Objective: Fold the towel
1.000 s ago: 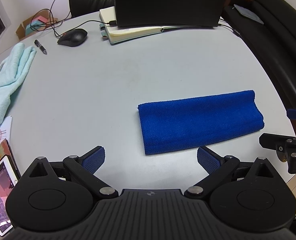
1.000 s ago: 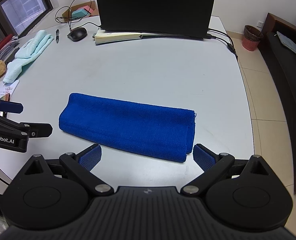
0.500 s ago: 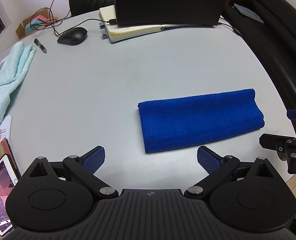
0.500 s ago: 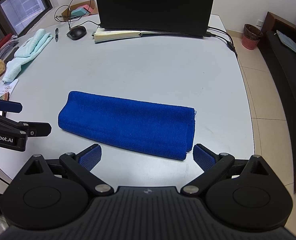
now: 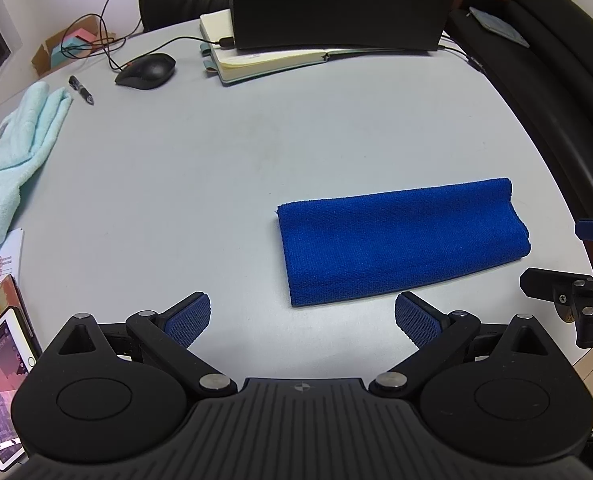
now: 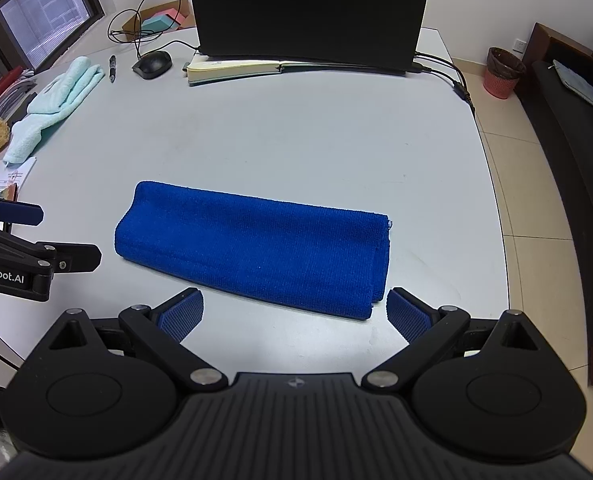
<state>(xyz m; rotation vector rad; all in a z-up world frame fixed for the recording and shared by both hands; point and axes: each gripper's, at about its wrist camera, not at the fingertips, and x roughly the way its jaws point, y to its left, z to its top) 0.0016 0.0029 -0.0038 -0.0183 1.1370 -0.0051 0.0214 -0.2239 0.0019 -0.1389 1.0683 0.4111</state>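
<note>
A blue towel (image 5: 400, 240) lies folded into a long strip on the grey table (image 5: 216, 168); in the right wrist view the blue towel (image 6: 252, 244) stretches across the near middle. My left gripper (image 5: 302, 318) is open and holds nothing, just short of the towel's near left corner. My right gripper (image 6: 294, 314) is also open and holds nothing, hovering at the towel's near edge with its right pad beside the layered end. Each view catches the other gripper at its side edge, the right gripper (image 5: 568, 300) and the left gripper (image 6: 36, 256).
A black monitor (image 6: 308, 8) stands on an open notebook (image 6: 236, 68) at the back. A mouse (image 5: 146, 72), a pen (image 5: 81, 90) and a light-blue towel (image 5: 16, 144) lie at back left. Papers and a tablet (image 5: 0, 380) sit at near left. A black sofa (image 5: 556, 92) flanks the right.
Both grippers have drifted very slightly; the towel sits a touch higher in both views. Both stay open, and the towel has not been touched.
</note>
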